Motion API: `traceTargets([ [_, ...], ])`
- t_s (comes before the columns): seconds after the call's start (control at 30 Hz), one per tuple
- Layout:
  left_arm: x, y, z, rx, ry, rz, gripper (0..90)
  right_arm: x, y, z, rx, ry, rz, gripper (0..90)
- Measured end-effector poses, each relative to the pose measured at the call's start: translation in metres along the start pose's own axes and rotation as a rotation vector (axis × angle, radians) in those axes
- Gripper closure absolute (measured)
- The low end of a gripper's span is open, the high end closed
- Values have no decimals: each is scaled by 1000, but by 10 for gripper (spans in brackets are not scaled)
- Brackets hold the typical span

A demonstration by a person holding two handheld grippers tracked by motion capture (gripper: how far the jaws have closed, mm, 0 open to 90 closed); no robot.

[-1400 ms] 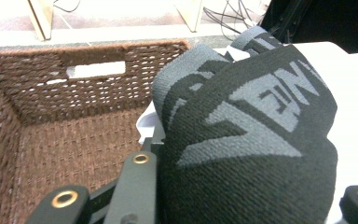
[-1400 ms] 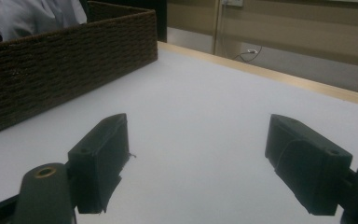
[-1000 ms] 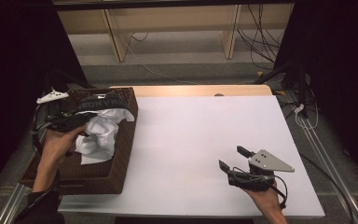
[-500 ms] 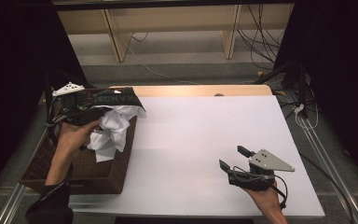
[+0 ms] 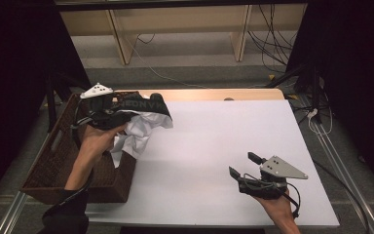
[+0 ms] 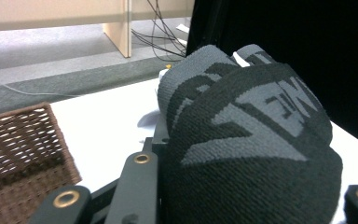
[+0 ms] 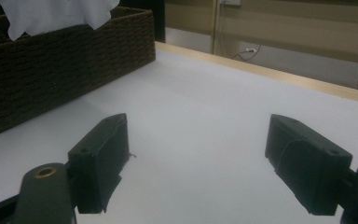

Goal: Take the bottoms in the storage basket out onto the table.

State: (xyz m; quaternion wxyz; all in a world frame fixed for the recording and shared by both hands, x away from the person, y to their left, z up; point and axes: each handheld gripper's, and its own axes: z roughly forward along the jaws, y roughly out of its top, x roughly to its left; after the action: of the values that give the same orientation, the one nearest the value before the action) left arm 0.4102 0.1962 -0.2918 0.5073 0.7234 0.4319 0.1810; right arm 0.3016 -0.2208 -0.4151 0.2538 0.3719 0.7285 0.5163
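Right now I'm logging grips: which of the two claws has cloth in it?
The left claw, raised by the basket, is shut on the black-banded garment. The right claw is open over the table.

Wide bare stretch across the white table (image 5: 214, 146) from centre to upper right of the high view: free passage. Blocked at left by the wicker basket (image 5: 53, 165) and the hanging white garment (image 5: 131, 136); lower right taken by the right gripper (image 5: 243, 165).

Beyond the white table (image 5: 224, 146), pale wooden shelving (image 5: 180, 24) and loose floor cables (image 5: 272, 48).
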Motion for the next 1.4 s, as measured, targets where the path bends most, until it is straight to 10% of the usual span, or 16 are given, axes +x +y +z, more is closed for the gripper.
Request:
traceTargets([
  [1.4, -78, -1, 58, 37, -246, 87, 703, -1, 0, -1, -6, -2, 1, 226],
])
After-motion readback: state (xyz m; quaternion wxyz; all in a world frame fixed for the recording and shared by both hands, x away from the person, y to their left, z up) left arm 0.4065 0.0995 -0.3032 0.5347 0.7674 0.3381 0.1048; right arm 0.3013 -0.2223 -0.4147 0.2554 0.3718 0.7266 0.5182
